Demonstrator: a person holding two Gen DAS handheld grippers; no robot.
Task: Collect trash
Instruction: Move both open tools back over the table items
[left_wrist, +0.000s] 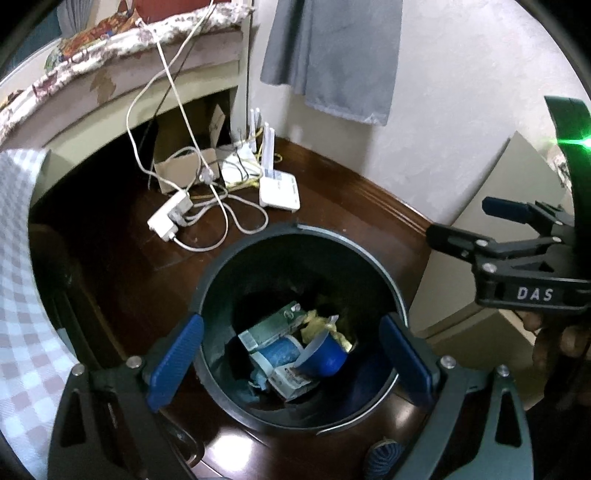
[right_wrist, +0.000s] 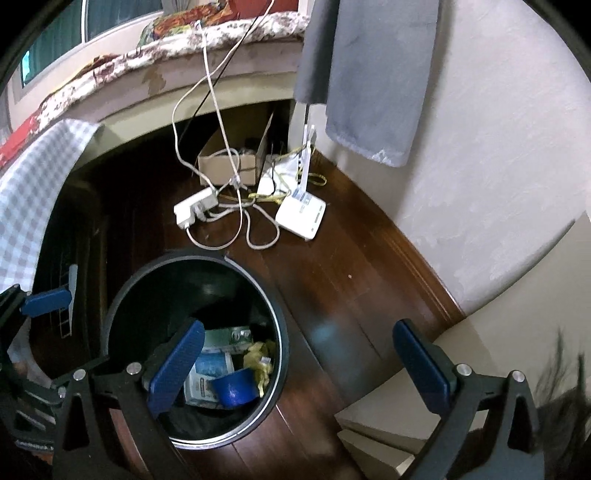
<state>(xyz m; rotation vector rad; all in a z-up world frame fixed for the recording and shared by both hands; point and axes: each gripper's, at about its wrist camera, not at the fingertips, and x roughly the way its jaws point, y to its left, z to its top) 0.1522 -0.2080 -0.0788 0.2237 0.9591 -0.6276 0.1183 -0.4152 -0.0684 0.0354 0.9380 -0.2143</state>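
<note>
A round dark trash bin (left_wrist: 306, 236) stands on the wooden floor and also shows in the right wrist view (right_wrist: 277, 332). Inside lie a blue cup (left_wrist: 325, 354), a green-white carton (left_wrist: 273, 328), crumpled yellow paper (left_wrist: 314, 321) and other packaging. The cup (right_wrist: 236, 387) and yellow paper (right_wrist: 260, 360) show in the right wrist view too. My left gripper (left_wrist: 291, 362) is open and empty, directly above the bin. My right gripper (right_wrist: 301, 365) is open and empty, over the bin's right rim; it also shows at the right edge of the left wrist view (left_wrist: 491, 221).
A white power strip (left_wrist: 170, 216), tangled cables (left_wrist: 221, 206), a white router (left_wrist: 279, 190) and a cardboard box (left_wrist: 184, 171) lie on the floor beyond the bin. A checkered cloth (left_wrist: 18, 280) hangs at the left. A grey cloth (left_wrist: 332, 55) hangs on the wall. Beige boards (right_wrist: 406, 424) lean at the right.
</note>
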